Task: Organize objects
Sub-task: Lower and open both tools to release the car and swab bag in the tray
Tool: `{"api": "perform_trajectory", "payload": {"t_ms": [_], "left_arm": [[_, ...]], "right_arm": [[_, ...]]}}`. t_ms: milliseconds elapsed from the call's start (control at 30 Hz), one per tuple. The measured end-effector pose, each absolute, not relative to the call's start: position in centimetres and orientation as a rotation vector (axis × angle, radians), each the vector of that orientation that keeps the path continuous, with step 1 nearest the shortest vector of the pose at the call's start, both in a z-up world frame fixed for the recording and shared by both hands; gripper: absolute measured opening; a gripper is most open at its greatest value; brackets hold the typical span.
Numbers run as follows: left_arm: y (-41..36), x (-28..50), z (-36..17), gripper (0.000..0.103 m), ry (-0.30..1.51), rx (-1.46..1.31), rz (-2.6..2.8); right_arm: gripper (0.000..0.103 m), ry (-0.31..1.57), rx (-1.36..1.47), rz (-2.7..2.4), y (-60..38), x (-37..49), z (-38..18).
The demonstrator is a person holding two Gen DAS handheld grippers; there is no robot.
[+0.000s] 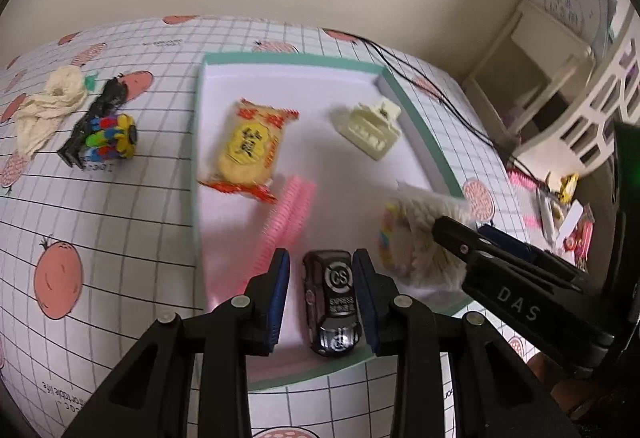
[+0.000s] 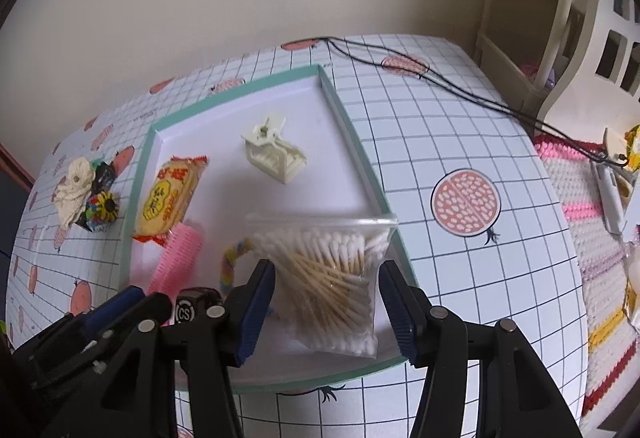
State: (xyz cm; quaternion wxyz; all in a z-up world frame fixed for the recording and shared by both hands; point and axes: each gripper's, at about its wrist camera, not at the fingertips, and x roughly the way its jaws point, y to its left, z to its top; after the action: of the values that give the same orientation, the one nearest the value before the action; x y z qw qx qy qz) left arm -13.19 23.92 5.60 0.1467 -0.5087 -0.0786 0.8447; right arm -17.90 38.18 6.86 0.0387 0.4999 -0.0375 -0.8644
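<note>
A teal-rimmed white tray lies on the grid-patterned tablecloth. In it are a yellow snack packet, a cream claw clip, a pink comb and a rainbow band. A black toy car marked CS rests at the tray's near edge. My left gripper is open, its fingers on either side of the car. A clear bag of cotton swabs lies on the tray's right corner, between the fingers of my open right gripper.
Left of the tray lie a cream fabric scrunchie, a black packet and a multicoloured toy. A black cable crosses the far right of the table. A cream shelf and a crocheted mat with small items stand at the right.
</note>
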Motion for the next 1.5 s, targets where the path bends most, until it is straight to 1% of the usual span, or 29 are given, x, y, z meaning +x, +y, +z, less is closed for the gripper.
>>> {"api": "perform_trajectory", "payload": {"t_ms": [167,433,600,667,733,767,800,867,933,967,1000,1133,1200,1333,1367,1400,1433,1500], "left_arm": [[22.3,-13.5,6.3,0.033,-0.291,-1.441,2.481],[19.6,-14.4,5.9,0.033,-0.343,-1.473,2.554],[18.3,-14.6,5.7,0.033,-0.379,-1.493,2.584],[17.8,-14.5,5.5,0.035,-0.396,-1.503,2.592],[17.5,-14.5,5.5,0.044,-0.404,-1.509,2.605],[17.4,-14.6,5.5,0.050,-0.404,-1.508,2.612],[17.3,-14.5,5.6,0.053,-0.404,-1.505,2.620],[17.0,-14.5,5.6,0.059,-0.406,-1.501,2.640],[16.7,-14.5,5.6,0.060,-0.419,-1.504,2.654],[16.6,-14.5,5.5,0.065,-0.424,-1.508,2.657],[16.4,-14.5,5.4,0.072,-0.428,-1.514,2.661],[16.0,-14.5,5.5,0.074,-0.435,-1.506,2.694],[15.8,-14.4,5.5,0.084,-0.432,-1.503,2.709],[15.3,-14.4,5.5,0.085,-0.438,-1.500,2.727],[15.2,-14.4,5.6,0.091,-0.437,-1.498,2.739],[15.1,-14.3,5.6,0.100,-0.435,-1.491,2.760],[15.0,-14.3,5.7,0.102,-0.433,-1.481,2.778],[14.8,-14.3,5.9,0.103,-0.431,-1.468,2.802]], "right_arm": [[0.058,-0.110,1.497,-2.667,38.0,-17.7,7.3],[0.058,-0.090,1.433,-2.658,37.1,-17.6,7.8],[0.065,-0.057,1.426,-2.641,36.4,-17.5,7.6],[0.067,-0.056,1.423,-2.634,36.2,-17.5,7.6],[0.071,-0.055,1.419,-2.629,36.1,-17.5,7.5],[0.074,-0.053,1.419,-2.628,36.0,-17.5,7.5],[0.078,-0.052,1.420,-2.626,35.9,-17.5,7.4],[0.083,-0.055,1.417,-2.626,35.8,-17.5,7.4],[0.086,-0.061,1.409,-2.622,35.7,-17.5,7.4],[0.089,-0.060,1.406,-2.622,35.6,-17.5,7.5],[0.091,-0.057,1.403,-2.621,35.5,-17.4,7.5],[0.093,-0.041,1.403,-2.616,35.1,-17.5,7.3],[0.101,-0.040,1.403,-2.615,35.0,-17.4,7.3],[0.102,-0.045,1.395,-2.615,34.9,-17.4,7.4],[0.103,-0.045,1.394,-2.616,34.8,-17.4,7.4],[0.103,-0.045,1.392,-2.617,34.8,-17.4,7.4],[0.103,-0.044,1.391,-2.619,34.8,-17.4,7.4],[0.103,-0.046,1.391,-2.616,34.7,-17.4,7.4]]}}
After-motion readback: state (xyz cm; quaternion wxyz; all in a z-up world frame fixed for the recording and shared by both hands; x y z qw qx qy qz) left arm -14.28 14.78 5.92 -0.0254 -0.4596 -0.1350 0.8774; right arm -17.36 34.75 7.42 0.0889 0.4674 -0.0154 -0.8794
